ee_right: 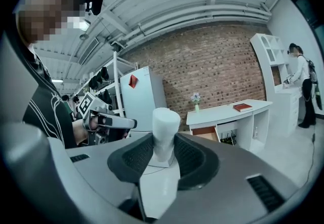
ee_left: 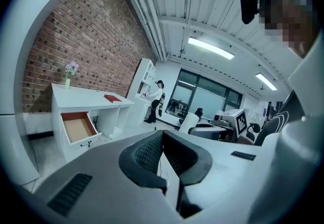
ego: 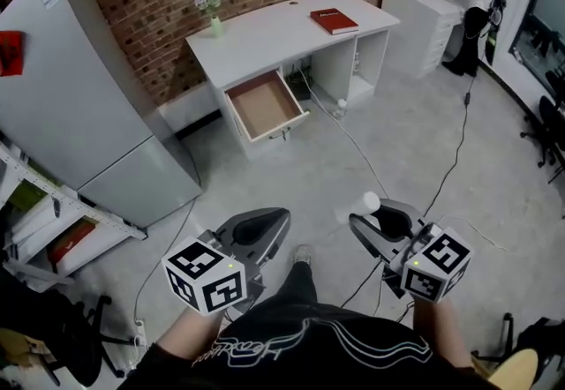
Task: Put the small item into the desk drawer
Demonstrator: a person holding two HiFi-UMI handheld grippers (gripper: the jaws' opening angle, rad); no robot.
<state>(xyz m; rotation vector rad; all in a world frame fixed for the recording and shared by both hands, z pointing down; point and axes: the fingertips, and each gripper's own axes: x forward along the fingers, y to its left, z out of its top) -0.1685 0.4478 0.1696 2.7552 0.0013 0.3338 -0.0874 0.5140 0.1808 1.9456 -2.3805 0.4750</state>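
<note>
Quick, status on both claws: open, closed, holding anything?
Left claw: closed, nothing in it.
Right claw: closed on the small white item.

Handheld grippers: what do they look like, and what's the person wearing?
The left gripper and right gripper are grey shells with dark ribbed fingers, each carrying a white cube of black square markers. The person wears a black top with white lines.
</note>
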